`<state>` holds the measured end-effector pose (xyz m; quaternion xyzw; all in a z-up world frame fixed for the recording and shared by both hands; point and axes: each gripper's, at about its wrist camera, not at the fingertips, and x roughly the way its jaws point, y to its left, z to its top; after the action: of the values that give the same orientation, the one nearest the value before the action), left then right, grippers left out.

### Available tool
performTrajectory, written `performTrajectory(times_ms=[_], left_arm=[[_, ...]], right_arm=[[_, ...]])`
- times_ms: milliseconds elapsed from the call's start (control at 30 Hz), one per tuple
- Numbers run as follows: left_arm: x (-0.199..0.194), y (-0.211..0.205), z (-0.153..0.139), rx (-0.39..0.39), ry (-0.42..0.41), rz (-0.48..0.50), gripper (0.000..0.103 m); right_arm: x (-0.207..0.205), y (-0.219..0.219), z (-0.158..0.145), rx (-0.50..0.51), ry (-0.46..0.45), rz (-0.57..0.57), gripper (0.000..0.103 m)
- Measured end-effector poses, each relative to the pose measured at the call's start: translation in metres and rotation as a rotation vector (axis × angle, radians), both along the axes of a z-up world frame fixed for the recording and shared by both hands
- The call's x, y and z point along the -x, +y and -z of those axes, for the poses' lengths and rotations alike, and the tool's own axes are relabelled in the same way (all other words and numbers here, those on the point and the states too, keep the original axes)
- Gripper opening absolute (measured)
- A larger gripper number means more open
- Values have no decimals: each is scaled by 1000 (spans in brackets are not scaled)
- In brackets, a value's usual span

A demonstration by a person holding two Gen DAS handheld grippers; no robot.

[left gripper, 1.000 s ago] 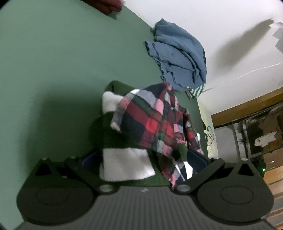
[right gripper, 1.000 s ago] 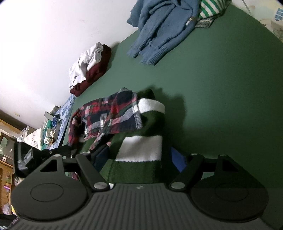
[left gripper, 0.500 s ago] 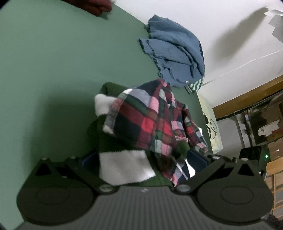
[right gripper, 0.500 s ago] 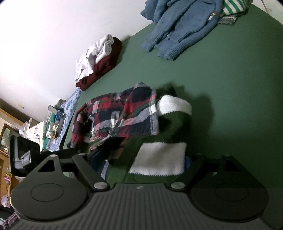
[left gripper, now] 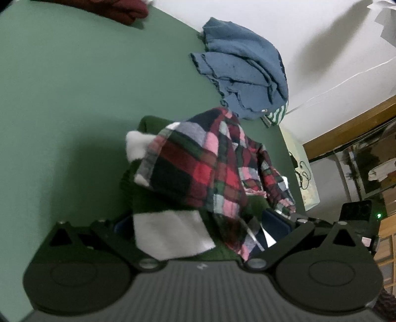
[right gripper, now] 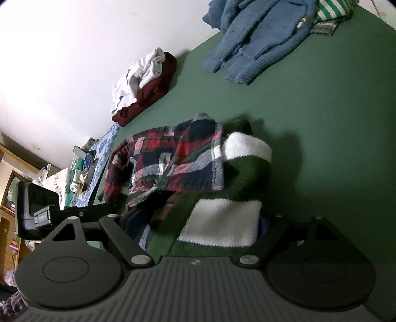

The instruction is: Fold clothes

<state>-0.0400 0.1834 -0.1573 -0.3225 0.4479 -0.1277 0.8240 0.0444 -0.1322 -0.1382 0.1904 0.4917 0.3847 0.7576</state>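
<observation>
A folded stack lies on the green table (right gripper: 334, 123): a green and white striped sweater (right gripper: 222, 223) with a red plaid shirt (right gripper: 173, 158) draped on top. My right gripper (right gripper: 198, 223) stands open and wide at the stack's near edge, and the sweater reaches in between its jaws. From the other side my left gripper (left gripper: 198, 220) is also open and wide, with the sweater (left gripper: 170, 235) and a hanging plaid shirt (left gripper: 198, 173) edge between its blue pads (left gripper: 274, 223). The fingertips are hidden by cloth.
A crumpled blue sweater (right gripper: 259, 37) lies at the table's far edge over a green and white striped garment (right gripper: 331, 7). A maroon garment (right gripper: 153, 86) with white cloth (right gripper: 138, 76) on it sits against the wall. Cluttered furniture (right gripper: 81, 173) stands beyond the table's end.
The right gripper's jaws have widened and it has edged toward the stack, so the sweater now reaches further in between them. The left gripper has rolled slightly; its jaws keep their width.
</observation>
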Motion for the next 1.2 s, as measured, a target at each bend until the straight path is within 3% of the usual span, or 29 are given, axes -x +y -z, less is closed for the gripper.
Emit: performTrajectory(times_ms=[167, 333, 433, 800, 867, 933, 967, 1067, 1200], left_arm=[[1, 2, 1, 14, -4, -2, 102], [1, 8, 3, 51, -3, -10, 102], [-1, 9, 3, 61, 7, -10, 102], [-11, 9, 3, 56, 2, -37, 102], [-11, 10, 3, 61, 0, -36, 102], [-9, 11, 4, 66, -4, -35, 102], [-8, 11, 4, 65, -9, -32, 102], [-7, 8, 3, 44, -18, -26, 102], [-11, 8, 1, 37, -2, -30, 102]], right_arm=[[1, -5, 1, -11, 16, -26, 91], [-5, -18, 8, -91, 152, 37, 93], [-10, -15, 10, -127, 195, 54, 99], [-14, 7, 11, -135, 132, 53, 103], [-15, 6, 11, -124, 129, 48, 98], [-14, 6, 6, -68, 101, 28, 81], [-14, 5, 6, -56, 94, 17, 80], [-18, -2, 11, -92, 132, 36, 82], [-21, 1, 12, -129, 163, 73, 93]])
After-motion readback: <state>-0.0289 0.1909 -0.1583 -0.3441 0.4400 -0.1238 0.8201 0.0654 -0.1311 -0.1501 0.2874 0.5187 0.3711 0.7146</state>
